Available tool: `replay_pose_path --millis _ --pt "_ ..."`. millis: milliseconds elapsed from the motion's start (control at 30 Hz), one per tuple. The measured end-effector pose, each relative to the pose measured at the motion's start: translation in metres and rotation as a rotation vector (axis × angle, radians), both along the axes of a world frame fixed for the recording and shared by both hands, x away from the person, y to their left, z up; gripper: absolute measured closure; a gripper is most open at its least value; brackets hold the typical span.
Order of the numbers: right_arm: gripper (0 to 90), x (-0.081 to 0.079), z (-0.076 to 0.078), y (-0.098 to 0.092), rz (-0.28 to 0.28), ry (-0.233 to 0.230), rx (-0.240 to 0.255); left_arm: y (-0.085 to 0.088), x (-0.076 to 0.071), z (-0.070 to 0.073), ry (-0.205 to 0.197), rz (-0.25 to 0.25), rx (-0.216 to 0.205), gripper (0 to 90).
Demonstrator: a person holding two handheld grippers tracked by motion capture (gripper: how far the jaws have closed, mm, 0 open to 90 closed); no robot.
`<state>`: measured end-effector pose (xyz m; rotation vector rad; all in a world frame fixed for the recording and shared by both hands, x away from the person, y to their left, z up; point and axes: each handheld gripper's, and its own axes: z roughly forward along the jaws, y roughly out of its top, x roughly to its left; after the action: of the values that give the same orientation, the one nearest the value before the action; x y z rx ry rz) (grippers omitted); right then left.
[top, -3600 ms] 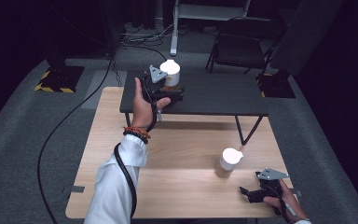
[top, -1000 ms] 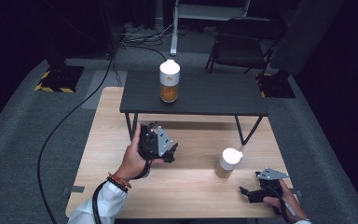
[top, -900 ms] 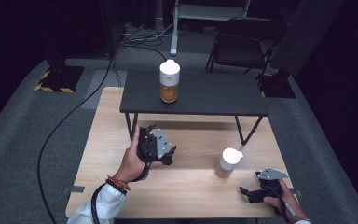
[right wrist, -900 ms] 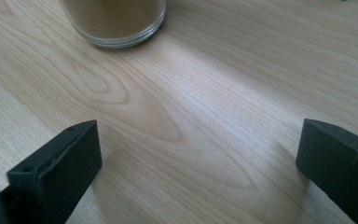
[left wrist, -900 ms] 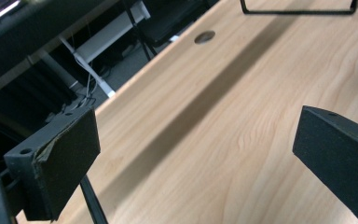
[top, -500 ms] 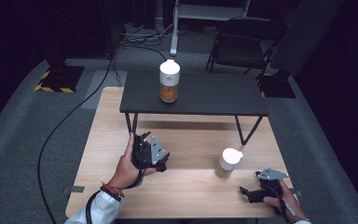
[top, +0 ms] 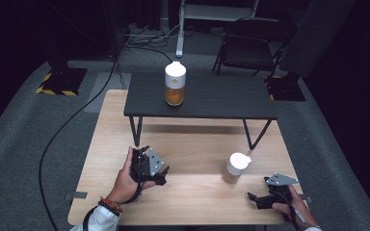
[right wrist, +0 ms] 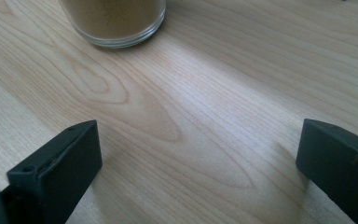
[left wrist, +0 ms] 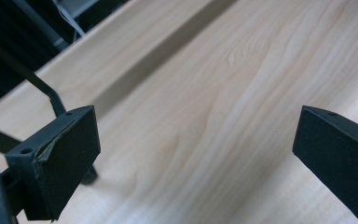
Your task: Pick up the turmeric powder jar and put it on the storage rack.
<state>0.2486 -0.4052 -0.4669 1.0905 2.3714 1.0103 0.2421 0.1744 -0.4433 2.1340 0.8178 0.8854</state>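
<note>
The wooden table [top: 197, 144] was pale, with a smooth matt top and clear grain in both gripper views. The smaller table [top: 207, 98] standing on it had a dark matt top and thin black metal-looking legs. The near jar [right wrist: 114, 21] was clear glossy glass holding a tan, grainy powder, under a smooth white cap, seemingly plastic. The left gripper [left wrist: 191, 158] and right gripper [right wrist: 196, 158] bore matt black pads, the left one's edge chipped. The floor [top: 24, 144] looked like rough grey carpet.
</note>
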Motion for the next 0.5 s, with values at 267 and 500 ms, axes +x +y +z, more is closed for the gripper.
replay_pose_path --millis 267,500 --pt "0.0 0.0 0.0 0.0 0.0 0.0 0.0 0.007 -0.001 -0.012 0.067 0.018 0.019 0.7" --pt "0.0 0.0 0.0 0.0 0.0 0.0 0.0 0.017 -0.001 -0.019 0.127 0.045 -0.003 0.8"
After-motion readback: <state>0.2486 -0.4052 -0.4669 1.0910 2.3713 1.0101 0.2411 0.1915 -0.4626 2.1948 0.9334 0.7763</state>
